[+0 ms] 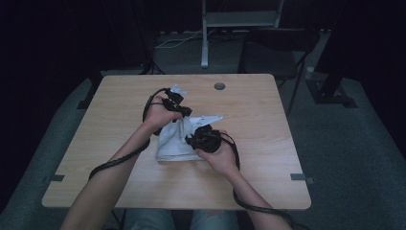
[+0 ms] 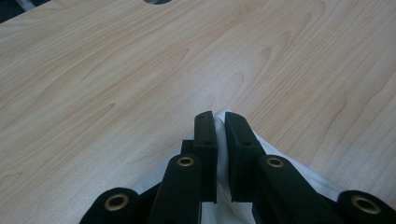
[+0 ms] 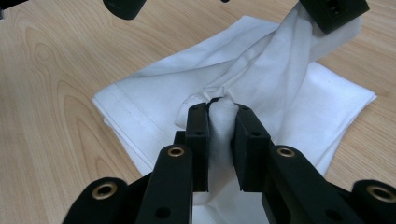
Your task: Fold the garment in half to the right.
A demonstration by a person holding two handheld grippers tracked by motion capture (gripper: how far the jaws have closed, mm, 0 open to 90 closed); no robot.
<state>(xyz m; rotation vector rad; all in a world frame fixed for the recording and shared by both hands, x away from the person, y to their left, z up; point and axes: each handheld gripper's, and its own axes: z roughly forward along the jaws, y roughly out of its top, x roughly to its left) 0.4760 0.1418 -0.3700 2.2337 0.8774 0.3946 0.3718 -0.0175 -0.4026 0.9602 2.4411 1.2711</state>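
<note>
A white cloth (image 1: 177, 141) lies in the middle of the frame in the high view, on a light wooden bench (image 1: 105, 120). Most of it rests flat in a folded pile, but two parts are pulled up.

The left claw (image 1: 178, 106) is just above the middle of the frame, held by the person's left hand (image 1: 158, 115). In the left gripper view, the left claw (image 2: 219, 122) has its two black jaws close together, with a thin fold of the cloth (image 2: 222, 158) pinched between them. More white cloth hangs below the jaws at the bottom of that frame. Bare wood is all around it.

The right claw (image 1: 201, 136) sits a little right of the middle in the high view, held by the right hand (image 1: 218, 155). In the right gripper view, the right claw (image 3: 223, 109) is clamped on a bunched lump of the cloth (image 3: 154, 98). The rest of the cloth spreads out flat on the bench behind it. At the upper right of that frame, a strip of cloth rises up to the other claw (image 3: 334, 11), which grips it.

A small dark round hole (image 1: 219, 86) is in the bench, near its far edge. A black cable (image 1: 119, 160) trails from each claw toward the bottom of the frame. A dark chair (image 1: 277, 48) stands behind the bench at the upper right.
</note>
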